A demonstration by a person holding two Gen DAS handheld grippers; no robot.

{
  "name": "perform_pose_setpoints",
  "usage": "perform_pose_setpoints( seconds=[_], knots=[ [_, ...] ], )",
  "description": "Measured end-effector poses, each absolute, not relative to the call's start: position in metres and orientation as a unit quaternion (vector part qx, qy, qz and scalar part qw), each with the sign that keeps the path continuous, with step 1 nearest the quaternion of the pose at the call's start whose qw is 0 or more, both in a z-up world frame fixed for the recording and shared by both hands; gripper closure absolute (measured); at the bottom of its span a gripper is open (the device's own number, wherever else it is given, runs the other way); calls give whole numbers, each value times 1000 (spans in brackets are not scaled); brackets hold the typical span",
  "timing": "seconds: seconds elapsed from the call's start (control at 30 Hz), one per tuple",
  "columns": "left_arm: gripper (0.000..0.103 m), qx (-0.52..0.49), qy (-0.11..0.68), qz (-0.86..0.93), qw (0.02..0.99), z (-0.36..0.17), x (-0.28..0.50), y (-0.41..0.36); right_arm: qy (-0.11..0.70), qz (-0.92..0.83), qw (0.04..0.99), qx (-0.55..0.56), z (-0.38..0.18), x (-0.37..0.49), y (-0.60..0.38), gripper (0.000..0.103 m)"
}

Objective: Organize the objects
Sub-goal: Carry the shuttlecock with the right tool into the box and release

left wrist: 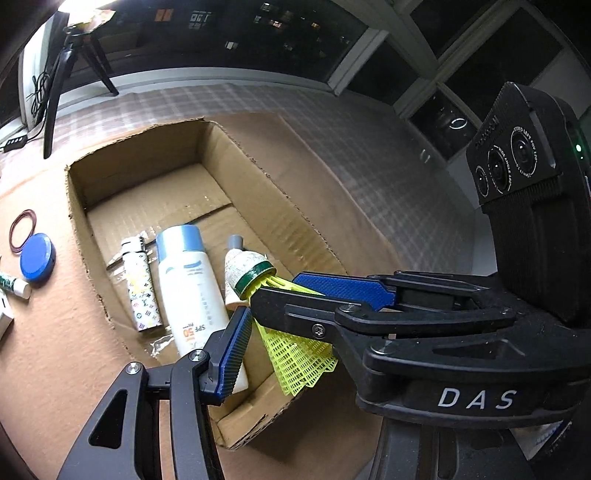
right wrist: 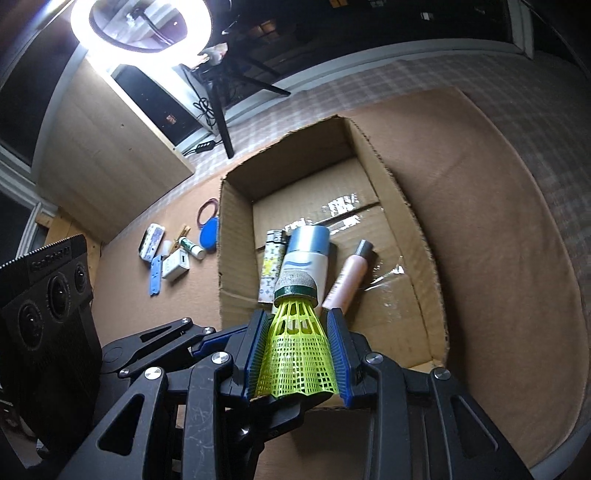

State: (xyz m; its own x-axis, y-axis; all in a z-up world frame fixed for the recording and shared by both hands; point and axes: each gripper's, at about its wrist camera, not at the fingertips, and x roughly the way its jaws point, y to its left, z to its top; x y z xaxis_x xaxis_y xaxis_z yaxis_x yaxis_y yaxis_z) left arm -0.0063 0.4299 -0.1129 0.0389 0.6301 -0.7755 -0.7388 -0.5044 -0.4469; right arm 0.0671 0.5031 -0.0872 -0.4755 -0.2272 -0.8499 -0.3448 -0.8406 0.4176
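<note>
My right gripper (right wrist: 297, 317) is shut on a yellow-green shuttlecock (right wrist: 297, 354), its blue pads pressing the mesh skirt from both sides, cork head forward. It hangs over the near end of an open cardboard box (right wrist: 236, 266). Inside lie a patterned lighter (right wrist: 271, 266), a white sunscreen bottle (right wrist: 306, 254) with a blue cap, and a pink tube (right wrist: 349, 280). In the left wrist view the shuttlecock (left wrist: 295, 354) and right gripper (left wrist: 280, 286) cross in front of my left gripper (left wrist: 295, 343). One pad (left wrist: 234, 349) shows, well off centre and pressing nothing; the other finger is hidden.
Left of the box on the brown mat lie a blue disc (left wrist: 37, 258), rubber bands (left wrist: 22, 230), a small stick tube (left wrist: 14, 286), a white charger (right wrist: 176, 264), a blue clip (right wrist: 156, 277) and a small tin (right wrist: 151, 240). A tripod (right wrist: 221, 110) and ring light (right wrist: 140, 26) stand behind.
</note>
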Motion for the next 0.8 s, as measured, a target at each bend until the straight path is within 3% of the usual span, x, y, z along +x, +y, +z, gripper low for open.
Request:
perform_pose_setpoints(
  seconds=[0.23, 0.27, 0.33, 0.4, 0.8],
  knots=[
    [47, -520, 61, 696, 492, -110, -5, 430, 262, 821, 47, -505, -83, 68, 502, 69],
    [41, -521, 63, 697, 489, -110, -6, 429, 255, 824, 52, -503, -81, 69, 501, 66],
    [32, -523, 66, 699, 483, -110, -9, 425, 246, 831, 65, -494, -76, 69, 500, 47],
    [31, -524, 65, 703, 476, -109, -12, 420, 244, 836, 74, -486, -72, 69, 500, 42],
    [31, -522, 44, 730, 440, -94, -39, 343, 244, 846, 66, -470, -63, 50, 474, 42]
  ],
)
